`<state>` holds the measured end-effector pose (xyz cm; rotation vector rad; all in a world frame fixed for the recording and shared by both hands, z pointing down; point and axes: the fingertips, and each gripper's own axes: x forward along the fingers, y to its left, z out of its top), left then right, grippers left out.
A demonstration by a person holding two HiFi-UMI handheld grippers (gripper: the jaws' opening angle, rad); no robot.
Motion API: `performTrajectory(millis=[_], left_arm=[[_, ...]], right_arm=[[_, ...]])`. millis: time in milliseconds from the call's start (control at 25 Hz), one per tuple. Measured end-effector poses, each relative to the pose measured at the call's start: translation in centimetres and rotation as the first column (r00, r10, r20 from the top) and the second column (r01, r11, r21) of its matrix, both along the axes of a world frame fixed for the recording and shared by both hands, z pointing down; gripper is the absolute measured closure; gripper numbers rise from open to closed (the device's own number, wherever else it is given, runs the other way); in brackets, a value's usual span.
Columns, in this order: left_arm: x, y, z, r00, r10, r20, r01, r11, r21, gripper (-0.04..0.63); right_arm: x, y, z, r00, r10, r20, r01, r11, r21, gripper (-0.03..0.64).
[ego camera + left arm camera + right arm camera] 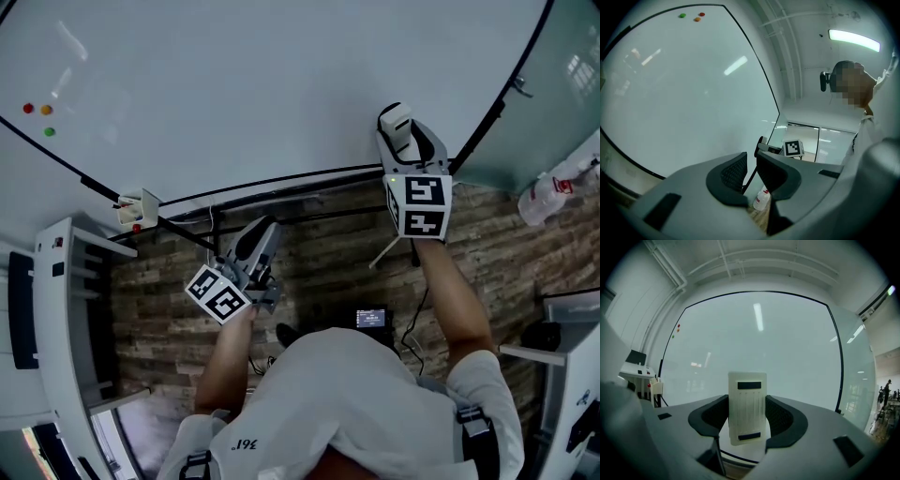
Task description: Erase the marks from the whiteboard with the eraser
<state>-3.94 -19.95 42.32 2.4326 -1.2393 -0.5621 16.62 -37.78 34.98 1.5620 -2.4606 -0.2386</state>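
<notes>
**Eraser pinched lengthwise in your right gripper, aimed at the board**

Your right gripper has its jaws closed on the eraser, one pad pressed to each long side. The eraser's long axis runs along the jaws, and its far end sticks out past the fingertips toward the whiteboard. In the right gripper view it stands upright, showing you a broad pale face with one dark bar near the top and another near the bottom.

From the head view, the eraser lies over the lower right part of the whiteboard, just above the bottom edge of its frame. It points up and away from you. You cannot tell from any view whether its far end touches the surface.

Your left gripper hangs lower, below the board's bottom edge and over the brick-patterned floor, well apart from the right one. Its jaws are drawn close, with only a slim gap between them and nothing in it. Through that gap the left gripper view shows a spray bottle down on the floor.

Three small magnets, red, orange and green, sit at the far left of the board. A small holder hangs at the board's lower left corner.
</notes>
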Motion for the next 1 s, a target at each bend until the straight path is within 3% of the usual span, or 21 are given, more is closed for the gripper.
performTrajectory(millis=[360,600,1000], left_arm=[[0.0,2.1,1.0,0.997,-0.073,-0.035,0.073,0.997,-0.011,0.539],[-0.7,4.2,1.2,0.996,-0.080,-0.045,0.080,0.997,-0.007,0.540],[-5.8,10.5,1.1,0.997,-0.063,-0.039,0.062,0.998,-0.013,0.540]], right_arm=[[-1.4,2.1,1.5,0.993,-0.103,0.059,0.105,0.994,-0.036,0.360],[-2.6,4.4,3.0,0.985,-0.141,0.103,0.149,0.986,-0.077,0.360],[-6.0,11.8,3.7,0.971,-0.136,0.194,0.161,0.980,-0.120,0.360]])
